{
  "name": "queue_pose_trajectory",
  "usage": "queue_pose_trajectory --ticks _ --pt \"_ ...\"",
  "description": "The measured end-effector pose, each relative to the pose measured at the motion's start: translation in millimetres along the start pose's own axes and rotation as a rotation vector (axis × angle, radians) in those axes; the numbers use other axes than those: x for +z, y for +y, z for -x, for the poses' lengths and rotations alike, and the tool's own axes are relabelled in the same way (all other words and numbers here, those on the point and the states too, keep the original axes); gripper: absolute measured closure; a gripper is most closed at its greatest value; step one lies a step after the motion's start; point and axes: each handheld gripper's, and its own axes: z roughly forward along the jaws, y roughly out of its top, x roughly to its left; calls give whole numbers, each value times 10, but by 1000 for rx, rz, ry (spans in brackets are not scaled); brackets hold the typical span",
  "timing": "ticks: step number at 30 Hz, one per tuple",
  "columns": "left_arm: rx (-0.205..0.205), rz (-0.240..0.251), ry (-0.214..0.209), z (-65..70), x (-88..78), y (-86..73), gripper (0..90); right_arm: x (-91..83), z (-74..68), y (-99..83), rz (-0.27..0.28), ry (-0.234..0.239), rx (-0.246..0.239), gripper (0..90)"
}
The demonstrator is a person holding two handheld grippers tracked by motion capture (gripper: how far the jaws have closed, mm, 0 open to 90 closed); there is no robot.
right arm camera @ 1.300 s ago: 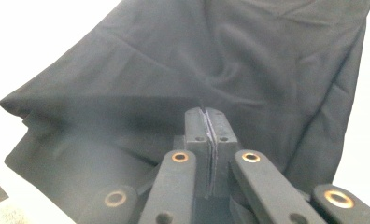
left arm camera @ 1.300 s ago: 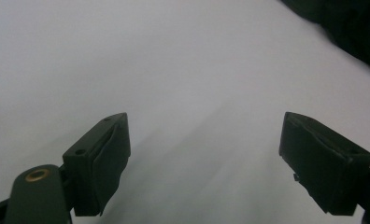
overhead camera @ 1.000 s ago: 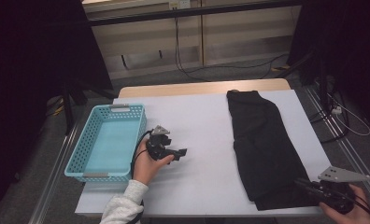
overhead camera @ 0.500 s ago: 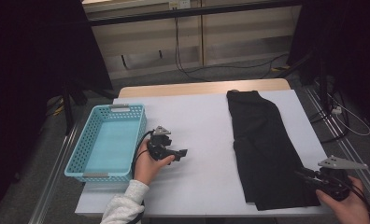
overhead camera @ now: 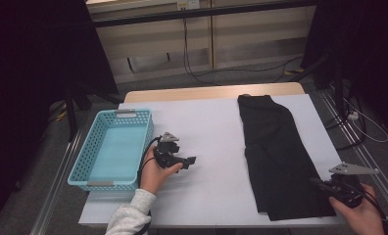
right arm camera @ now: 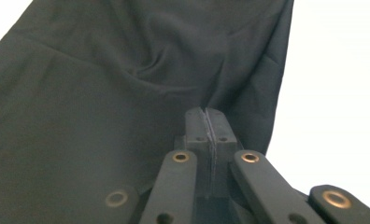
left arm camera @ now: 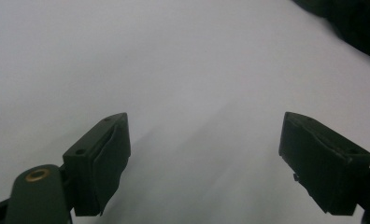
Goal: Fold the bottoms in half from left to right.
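At the shut right claw [right arm camera: 206, 122], any pinched cloth [right arm camera: 103, 116] stays unclear.

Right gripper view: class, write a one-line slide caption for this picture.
Right claw, jaws closed together, pinching the black garment near its edge on the white table.

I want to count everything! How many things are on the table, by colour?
Light blue plastic mesh basket: 1
Black folded cloth garment: 1
Black handheld grippers, left gripper and right gripper: 2
Total: 4
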Motion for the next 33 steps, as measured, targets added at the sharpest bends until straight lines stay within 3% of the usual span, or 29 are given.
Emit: queue_pose_trajectory --ticks 9,17,26,27,29,33 --pt "-1 4 -3 -3 -11 5 166 -87 28 7 17 10 -1 900" --pt "-3 4 -4 -6 -10 4 166 -133 117 -32 20 -10 21 900" --pt "1 0 -1 -9 -8 1 166 -116 150 -54 7 -42 7 893" --pt "1 0 -2 -10 -8 1 166 -115 151 -55 5 -52 9 863" --pt "4 -1 2 -9 -8 1 166 -112 141 -44 17 -59 16 716" --pt "6 -4 5 -3 -2 1 166 -71 64 32 28 -49 4 563"
